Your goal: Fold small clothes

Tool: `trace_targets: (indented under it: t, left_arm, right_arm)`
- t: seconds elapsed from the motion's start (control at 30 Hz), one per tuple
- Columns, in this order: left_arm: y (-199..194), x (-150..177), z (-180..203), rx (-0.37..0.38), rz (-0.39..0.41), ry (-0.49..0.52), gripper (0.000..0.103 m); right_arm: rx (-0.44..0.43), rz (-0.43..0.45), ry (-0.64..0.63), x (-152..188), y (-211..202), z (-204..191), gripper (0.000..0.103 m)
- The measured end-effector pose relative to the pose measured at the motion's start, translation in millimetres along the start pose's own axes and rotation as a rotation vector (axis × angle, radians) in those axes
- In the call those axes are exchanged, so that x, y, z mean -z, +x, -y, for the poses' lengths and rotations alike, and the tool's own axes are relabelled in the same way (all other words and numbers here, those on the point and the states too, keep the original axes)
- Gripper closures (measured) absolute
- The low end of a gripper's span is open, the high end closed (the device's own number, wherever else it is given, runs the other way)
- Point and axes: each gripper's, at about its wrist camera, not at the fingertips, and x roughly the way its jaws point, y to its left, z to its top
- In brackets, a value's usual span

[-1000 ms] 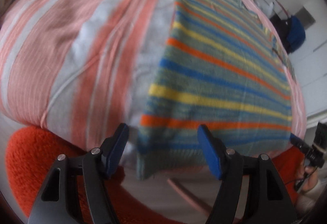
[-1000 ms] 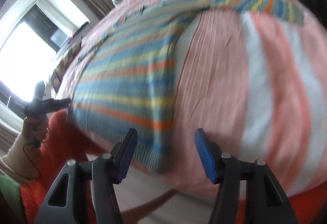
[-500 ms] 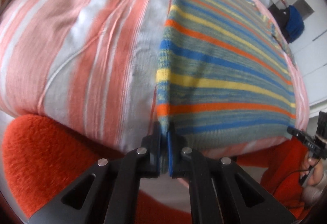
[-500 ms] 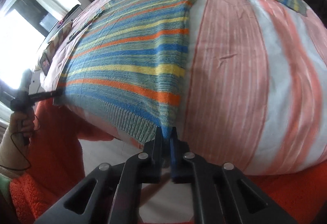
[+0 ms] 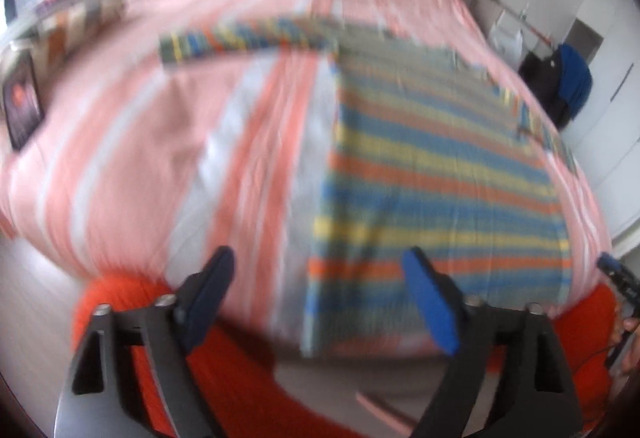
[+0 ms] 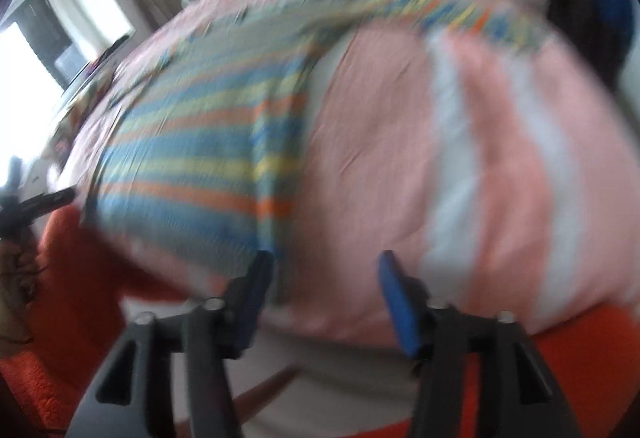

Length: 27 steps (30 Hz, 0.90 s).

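Your left gripper and right gripper are both spread apart, holding nothing. The sweater lies flat, center-right on the bed, sleeves out; every fold remains.

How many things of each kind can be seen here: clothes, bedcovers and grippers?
Sweater: 1
Bedcover: 1
Grippers: 2, left gripper and right gripper, both open and empty
Total: 4
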Motion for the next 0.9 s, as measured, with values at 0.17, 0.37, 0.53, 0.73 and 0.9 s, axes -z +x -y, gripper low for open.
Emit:
trace_targets:
  t: [0.17, 0.37, 0.53, 0.73, 0.9]
  left_arm:
    - [14.6, -39.7, -9.1, -0.086, 0.145, 0.039, 0.006]
    - [69.8, -45.1, -22.6, -0.184, 0.097, 0.049, 0.006]
    - [81.9, -38.1, -24.4, -0.19, 0.038, 0.039, 0.006]
    - [89.0, -34.4, -21.0, -0.194, -0.007, 0.053, 0.002]
    - [93.9, -33.9, -24.3, -0.176, -0.034, 0.03, 0.0]
  right_arm:
    - [0.128, 0.178, -0.03, -35.0, 4.0, 19.8, 0.021]
    - [0.237, 0.199, 0.082, -48.1, 39.8, 51.2, 0.005]
    - [0.276, 0.149, 0.082, -32.2, 56.8, 62.7, 0.0]
    - [0.288, 0.152, 0.054, -26.2, 64.5, 62.5, 0.0]
    - [0.289, 0.161, 0.052, -23.9, 68.1, 62.6, 0.0]
